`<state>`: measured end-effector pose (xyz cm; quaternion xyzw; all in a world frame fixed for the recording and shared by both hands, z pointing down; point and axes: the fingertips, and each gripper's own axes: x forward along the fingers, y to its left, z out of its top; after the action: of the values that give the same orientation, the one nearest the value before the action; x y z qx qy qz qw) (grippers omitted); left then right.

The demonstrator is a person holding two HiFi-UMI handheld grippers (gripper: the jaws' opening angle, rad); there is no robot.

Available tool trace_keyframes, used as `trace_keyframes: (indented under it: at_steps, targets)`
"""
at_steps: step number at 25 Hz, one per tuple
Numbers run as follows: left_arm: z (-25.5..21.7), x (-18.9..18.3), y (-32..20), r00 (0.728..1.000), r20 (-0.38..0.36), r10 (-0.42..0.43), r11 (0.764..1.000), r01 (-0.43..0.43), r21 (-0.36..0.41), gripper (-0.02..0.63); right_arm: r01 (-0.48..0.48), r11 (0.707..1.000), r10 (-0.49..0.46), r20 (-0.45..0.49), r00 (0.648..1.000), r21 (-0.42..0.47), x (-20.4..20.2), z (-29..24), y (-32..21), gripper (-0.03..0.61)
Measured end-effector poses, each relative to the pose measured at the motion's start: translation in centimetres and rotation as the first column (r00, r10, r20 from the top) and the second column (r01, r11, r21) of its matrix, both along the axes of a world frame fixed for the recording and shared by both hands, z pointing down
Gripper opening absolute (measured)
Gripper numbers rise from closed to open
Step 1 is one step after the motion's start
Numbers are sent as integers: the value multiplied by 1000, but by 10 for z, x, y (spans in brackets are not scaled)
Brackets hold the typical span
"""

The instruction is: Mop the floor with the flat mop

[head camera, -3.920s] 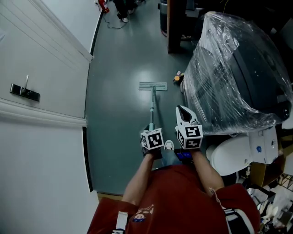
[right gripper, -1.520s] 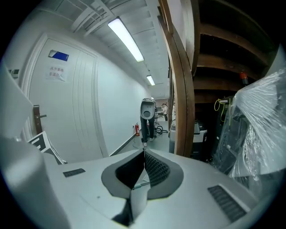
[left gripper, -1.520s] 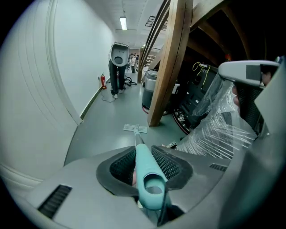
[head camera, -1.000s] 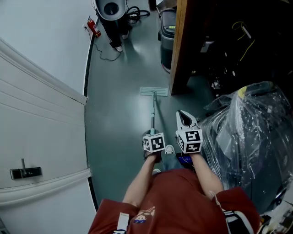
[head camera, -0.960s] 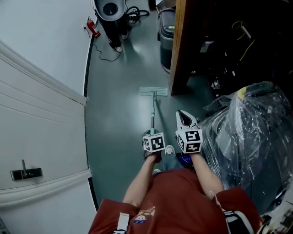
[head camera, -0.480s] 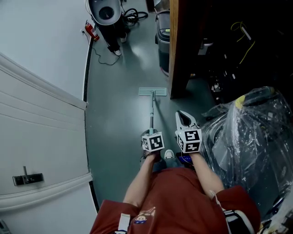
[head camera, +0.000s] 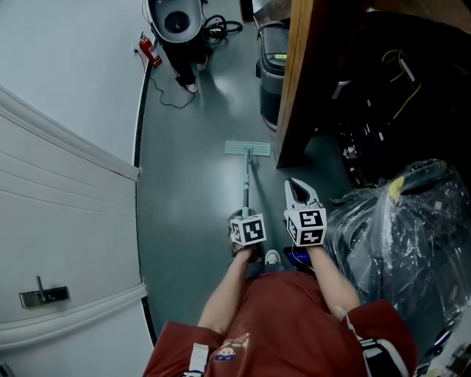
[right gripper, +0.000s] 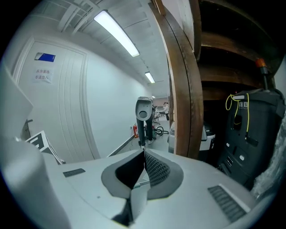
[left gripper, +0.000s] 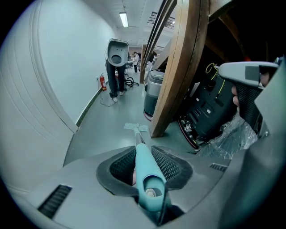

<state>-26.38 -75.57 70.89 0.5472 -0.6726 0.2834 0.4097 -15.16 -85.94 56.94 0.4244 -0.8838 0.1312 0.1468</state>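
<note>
The flat mop lies on the dark green floor, its pale head (head camera: pixel 248 149) ahead of me beside the foot of a wooden panel. Its thin handle (head camera: pixel 246 188) runs back to my left gripper (head camera: pixel 245 219), which is shut on the teal grip. In the left gripper view the grip (left gripper: pixel 145 172) sits between the two ribbed pads and the mop head (left gripper: pixel 135 127) shows far down the shaft. My right gripper (head camera: pixel 296 185) hovers just right of the handle, apart from it. Its jaws (right gripper: pixel 144 154) are shut with nothing between them.
A white wall and door with a handle (head camera: pixel 44 296) run along the left. A tall wooden panel (head camera: pixel 294 81) and a grey bin (head camera: pixel 272 70) stand to the right ahead. A black machine (head camera: pixel 176 22) and red extinguisher (head camera: pixel 149 50) are further on. A plastic-wrapped bulk (head camera: pixel 397 235) is close at right.
The person has walked on down the corridor, pushing the mop ahead: the plastic-wrapped bulk has slid back to the right and the wooden panel has come near. Both grips are unchanged.
</note>
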Motion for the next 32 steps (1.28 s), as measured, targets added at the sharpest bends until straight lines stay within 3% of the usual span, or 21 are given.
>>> trace_keyframes:
  at_steps: [8,18,32]
  targets:
    - [-4,-17,-13,1000,-4,5,1000,-5,0,126,3,1000,-3,3,1000,11,-21,-11,-15,20]
    - [-2,-15,4,999,-18,-32,999,32,-2,124,9,1000,-9,-2,1000,21,-8,-13,2,20]
    - [-10,28,91,995,-24,-101,995,101,3,124,86,996,-87,19,996,5,16,-11,89,19]
